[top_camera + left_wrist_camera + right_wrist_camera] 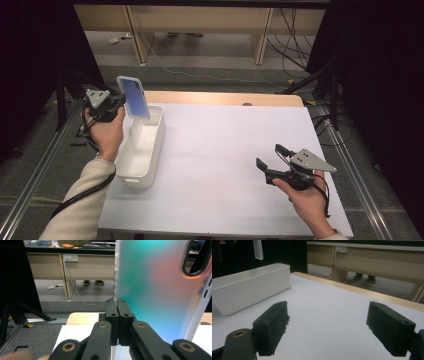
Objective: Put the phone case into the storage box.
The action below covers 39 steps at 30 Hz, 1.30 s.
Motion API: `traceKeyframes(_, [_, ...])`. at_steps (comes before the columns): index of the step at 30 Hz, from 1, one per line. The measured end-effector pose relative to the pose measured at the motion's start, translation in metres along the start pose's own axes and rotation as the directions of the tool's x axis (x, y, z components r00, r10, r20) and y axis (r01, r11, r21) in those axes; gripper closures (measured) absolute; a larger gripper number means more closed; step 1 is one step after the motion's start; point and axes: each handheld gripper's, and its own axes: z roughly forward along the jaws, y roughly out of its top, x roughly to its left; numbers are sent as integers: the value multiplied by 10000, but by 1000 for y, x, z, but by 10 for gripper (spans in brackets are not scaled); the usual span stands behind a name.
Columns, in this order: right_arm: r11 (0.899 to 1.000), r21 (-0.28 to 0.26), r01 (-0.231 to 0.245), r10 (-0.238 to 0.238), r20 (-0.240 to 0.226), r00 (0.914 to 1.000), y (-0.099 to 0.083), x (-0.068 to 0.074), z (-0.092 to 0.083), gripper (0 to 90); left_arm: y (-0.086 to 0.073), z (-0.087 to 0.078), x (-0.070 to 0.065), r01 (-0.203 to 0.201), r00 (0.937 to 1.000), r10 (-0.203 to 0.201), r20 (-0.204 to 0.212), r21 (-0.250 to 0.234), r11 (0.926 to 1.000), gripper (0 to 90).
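Observation:
A translucent phone case (134,96) with a blue-to-pink tint stands upright in the air over the far end of a long white bin (161,131). My left gripper (120,102) is shut on the case's edge. In the left gripper view the two jaws (116,302) meet on the case's (155,285) lower left edge, and its camera cutout is at the top right. My right gripper (269,155) rests low over the white table (225,145) at the near right, open with nothing between its fingers. The right gripper view has its jaws (328,327) spread wide, the bin (249,287) ahead at left and the case's corner (258,250) above it.
The bin lies along the table's left edge and looks empty inside. Metal rails (30,175) run along both sides of the table. Beyond the far edge are wooden desks (200,20), floor cables (295,45) and a person's shoes (93,282) under a desk.

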Motion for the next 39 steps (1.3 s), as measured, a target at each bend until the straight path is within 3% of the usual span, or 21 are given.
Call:
traceKeyframes(10, [10000, -84, -25, 25, 23, 10000, -1, 1, 1, 185, -2, 6, -3, 9, 10000, -10, 47, 112, 9999, 886])
traceKeyframes(11, [9998, 217, 46, -47, 45, 10000, 0, 0, -2, 185, -2, 7, -3, -5, 10000, 5, 36, 130, 9999, 885])
traceKeyframes(17, [9996, 260, 59, -60, 51, 10000, -1, 0, -3, 184, -3, 11, -5, -10, 10000, 9, 31, 195, 9998, 886])
traceKeyframes(35, [9997, 256, 47, -48, 30, 10000, -1, -1, -3, 184, -6, 21, -7, -27, 10000, 25, 42, 424, 9991, 886])
traceKeyframes(36, [10000, 2, 47, -47, 33, 10000, -2, 0, -1, 184, -7, 21, -7, -32, 10000, 31, 30, 443, 9990, 885])
traceKeyframes(39, [10000, 11, 25, -25, 26, 10000, -2, 0, -1, 184, -6, 23, -6, -35, 10000, 36, -8, 466, 9989, 885])
